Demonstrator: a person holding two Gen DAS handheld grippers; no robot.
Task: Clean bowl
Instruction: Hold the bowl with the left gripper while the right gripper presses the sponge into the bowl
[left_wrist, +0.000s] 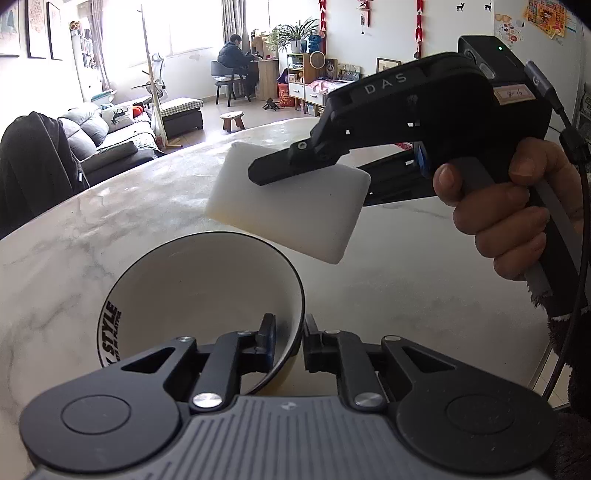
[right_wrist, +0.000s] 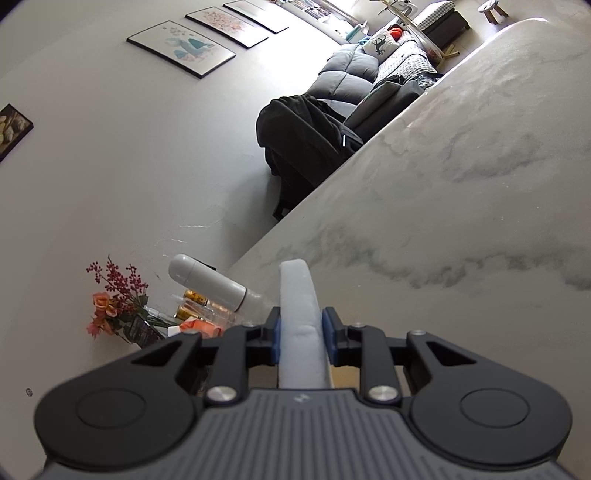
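A white bowl with a black rim and black lettering is tilted up off the marble table in the left wrist view. My left gripper is shut on the bowl's near rim, one finger inside and one outside. Just beyond and above the bowl hangs a white sponge, pinched by my right gripper, which a hand holds from the right. In the right wrist view the sponge stands edge-on between the blue pads of my right gripper.
The marble table stretches ahead with its far edge curving. Past that edge a chair draped in a dark jacket stands, and a grey sofa. A person sits far off at a desk. Flowers and bottles stand at one end.
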